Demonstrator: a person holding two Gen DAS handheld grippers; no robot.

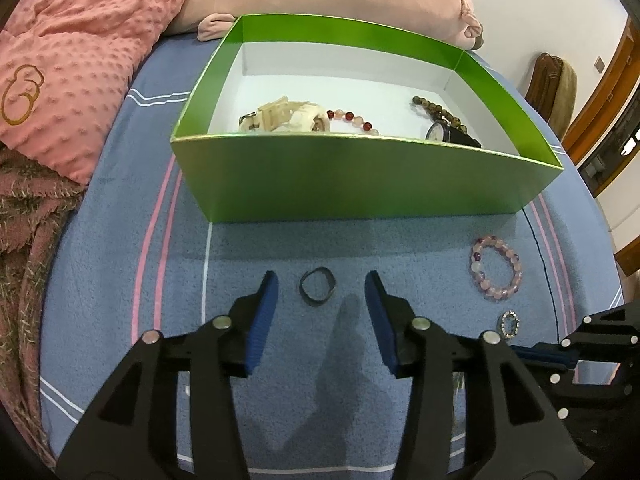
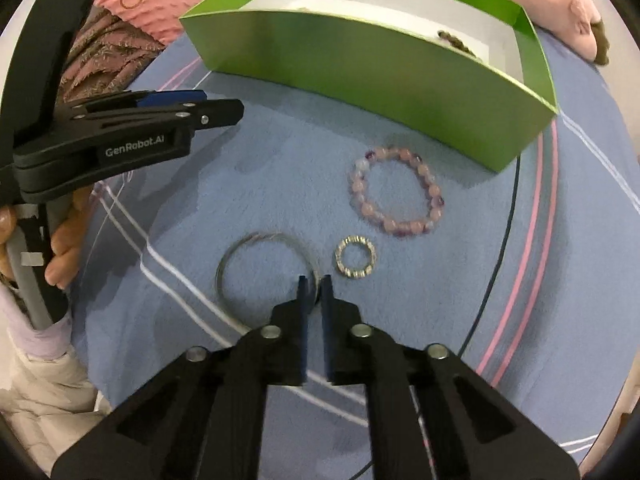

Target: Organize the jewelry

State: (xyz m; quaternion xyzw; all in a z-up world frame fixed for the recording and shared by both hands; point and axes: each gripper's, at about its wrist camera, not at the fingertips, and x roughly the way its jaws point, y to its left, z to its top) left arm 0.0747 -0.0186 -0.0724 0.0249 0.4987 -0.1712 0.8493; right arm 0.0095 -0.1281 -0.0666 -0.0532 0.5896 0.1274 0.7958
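Two watches and two bead bracelets lie in my green box [image 1: 360, 176]; left tongs [image 1: 322, 280] gape around the dark ring [image 1: 317, 285], right tongs [image 2: 315, 286] pinch the wire bangle [image 2: 240, 252]; pink bracelet [image 2: 396, 192], sparkly ring [image 2: 355, 258] remain on the bed

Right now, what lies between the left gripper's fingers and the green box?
Only a dark ring on the blue blanket, short of the green box; the left gripper is open. Left wrist view.
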